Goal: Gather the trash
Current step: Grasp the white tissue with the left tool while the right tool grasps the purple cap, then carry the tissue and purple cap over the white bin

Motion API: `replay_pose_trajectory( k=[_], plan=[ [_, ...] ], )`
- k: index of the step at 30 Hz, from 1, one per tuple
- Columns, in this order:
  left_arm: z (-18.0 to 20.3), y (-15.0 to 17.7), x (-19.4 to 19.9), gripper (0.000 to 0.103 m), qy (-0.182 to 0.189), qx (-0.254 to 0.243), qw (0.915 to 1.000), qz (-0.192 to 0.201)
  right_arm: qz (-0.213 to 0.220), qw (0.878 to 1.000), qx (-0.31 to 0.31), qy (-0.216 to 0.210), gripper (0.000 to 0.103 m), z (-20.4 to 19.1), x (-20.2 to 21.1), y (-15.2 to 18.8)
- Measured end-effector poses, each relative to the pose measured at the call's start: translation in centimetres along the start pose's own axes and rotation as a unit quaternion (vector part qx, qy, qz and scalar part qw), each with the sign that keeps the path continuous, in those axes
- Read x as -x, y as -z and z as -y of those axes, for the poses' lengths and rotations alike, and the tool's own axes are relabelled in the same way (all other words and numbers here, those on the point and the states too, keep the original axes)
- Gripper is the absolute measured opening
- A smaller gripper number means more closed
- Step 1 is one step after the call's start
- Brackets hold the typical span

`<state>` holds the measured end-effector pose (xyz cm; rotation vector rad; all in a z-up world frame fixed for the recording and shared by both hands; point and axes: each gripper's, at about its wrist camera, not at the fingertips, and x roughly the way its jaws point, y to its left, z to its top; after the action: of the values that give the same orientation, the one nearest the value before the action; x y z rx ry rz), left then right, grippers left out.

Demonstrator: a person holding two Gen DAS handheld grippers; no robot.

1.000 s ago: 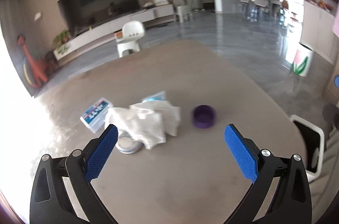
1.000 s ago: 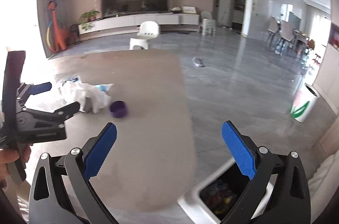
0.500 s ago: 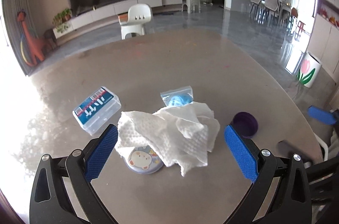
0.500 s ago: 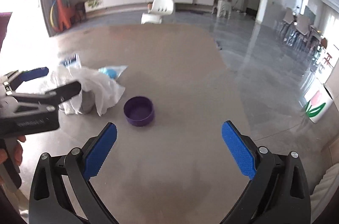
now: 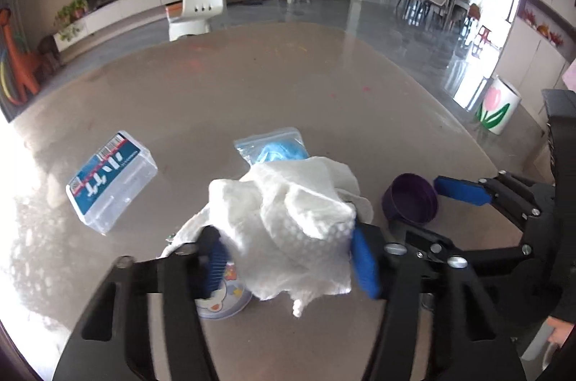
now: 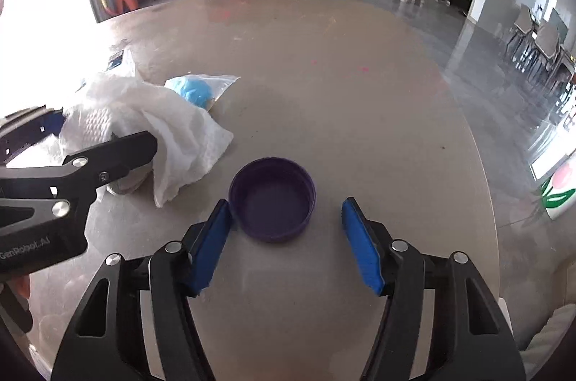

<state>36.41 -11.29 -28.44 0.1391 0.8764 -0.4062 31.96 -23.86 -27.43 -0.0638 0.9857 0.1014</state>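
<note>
On the grey-brown table (image 5: 288, 85), the left gripper (image 5: 291, 258) is closing narrow around a crumpled white paper towel (image 5: 288, 219); both blue pads already press into the wad, which bulges up and forward between them. The towel is a shapeless heap with no clear long axis, its loose flap drooping toward 6 o'clock in the left wrist view, over a small round tin with a cartoon lid (image 5: 223, 301). Just behind it, at 12 o'clock, lies a clear zip bag holding something blue (image 5: 277, 150), and at 9 o'clock a clear plastic box with a blue label (image 5: 111, 183), its long axis running from 8 to 2 o'clock. The right gripper (image 6: 288, 237) is closing too, jaws half wide, straddling a purple cap (image 6: 272, 202) that sits mouth-up; the left pad (image 6: 212, 244) is at its rim, the right pad stands apart from it.
</note>
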Motion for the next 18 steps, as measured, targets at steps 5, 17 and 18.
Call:
replay_pose_trajectory(
  k=[5,17,18],
  plan=[
    [-0.2,0.0,0.1,0.023,0.021,-0.002,0.9998,-0.005,0.003,1.000,-0.002,-0.004,0.047,0.1,0.7,0.0],
    [-1.9,-1.2,8.6,0.023,0.006,-0.005,0.9982,0.060,0.073,0.997,-0.011,-0.017,0.047,0.2,7.8,1.3],
    [-1.9,-1.4,9.2,0.023,0.007,-0.006,0.9979,0.064,0.076,0.997,-0.011,-0.018,0.047,0.2,8.2,1.3]
  ],
)
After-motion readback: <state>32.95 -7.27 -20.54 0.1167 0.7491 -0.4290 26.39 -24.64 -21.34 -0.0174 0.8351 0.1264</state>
